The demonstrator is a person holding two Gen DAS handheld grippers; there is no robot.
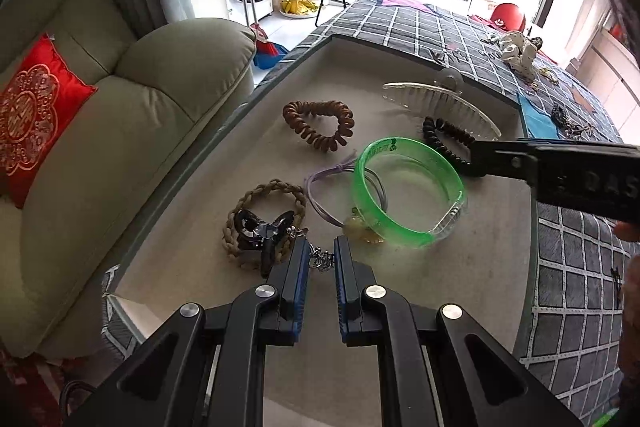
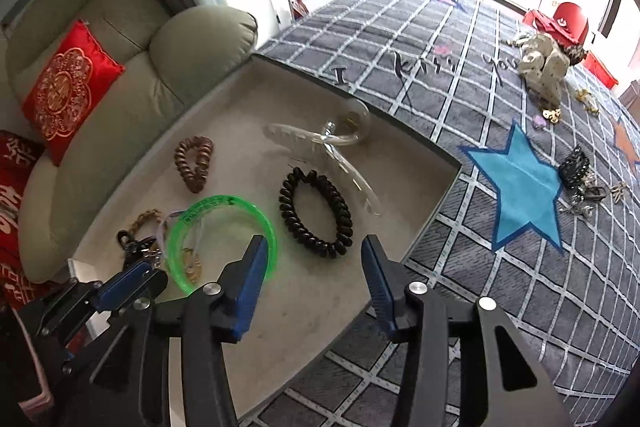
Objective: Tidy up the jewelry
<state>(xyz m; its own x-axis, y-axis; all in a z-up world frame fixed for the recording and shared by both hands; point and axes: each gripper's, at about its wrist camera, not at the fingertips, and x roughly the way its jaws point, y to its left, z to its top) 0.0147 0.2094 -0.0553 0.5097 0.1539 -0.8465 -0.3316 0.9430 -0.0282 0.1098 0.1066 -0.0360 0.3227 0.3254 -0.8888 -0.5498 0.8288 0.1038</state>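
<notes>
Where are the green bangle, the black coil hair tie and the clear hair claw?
green bangle (image 1: 370, 163): left wrist view, far-left rim.
black coil hair tie (image 2: 318, 241): right wrist view, near coils.
clear hair claw (image 1: 440, 103): left wrist view, toothed body.

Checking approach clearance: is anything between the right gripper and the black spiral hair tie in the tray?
Nothing visible. The open right gripper faces the black spiral hair tie over bare tray floor. The green bangle sits just left of its left finger.

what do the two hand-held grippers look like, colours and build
Both match: the left hand-held gripper and right hand-held gripper have matte black linkage arms joined by round silver rivets, ending in flat fingers faced with blue ribbed pads. The right one's black body carries raised lettering, seen from the left wrist camera.
</notes>
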